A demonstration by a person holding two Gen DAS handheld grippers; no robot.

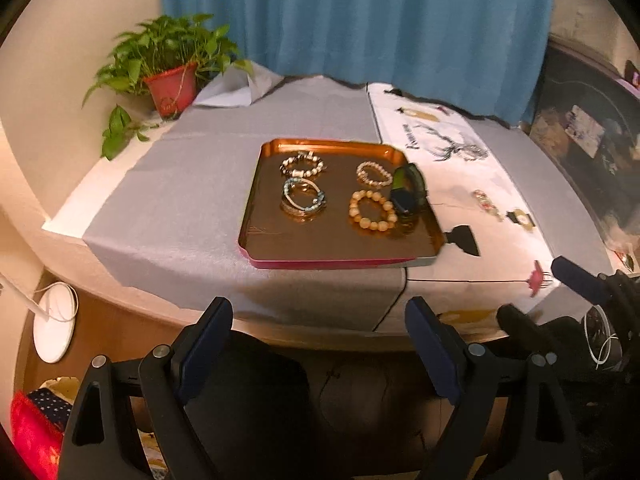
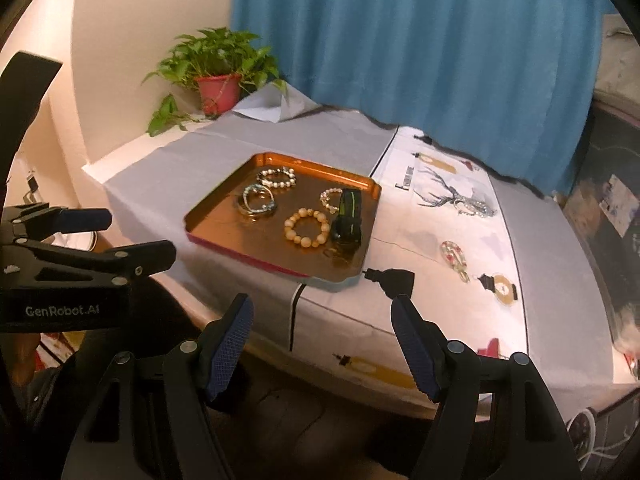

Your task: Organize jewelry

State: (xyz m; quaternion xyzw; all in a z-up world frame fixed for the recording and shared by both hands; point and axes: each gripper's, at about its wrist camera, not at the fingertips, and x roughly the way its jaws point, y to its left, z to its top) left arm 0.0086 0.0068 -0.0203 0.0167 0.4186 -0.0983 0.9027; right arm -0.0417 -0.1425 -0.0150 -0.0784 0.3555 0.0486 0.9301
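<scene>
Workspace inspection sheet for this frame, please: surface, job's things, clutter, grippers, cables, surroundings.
Surface: table under grey and printed cloths.
Job's things: copper tray holding four bracelets, among them an amber bead bracelet, and a dark watch.
Clutter: small trinket lying on the printed cloth, outside the tray.
Grippers: left hand-held gripper open, empty; right hand-held gripper open, empty; both short of the table.
Cables: nothing seen on the table.
Surroundings: potted plant, blue curtain.
</scene>
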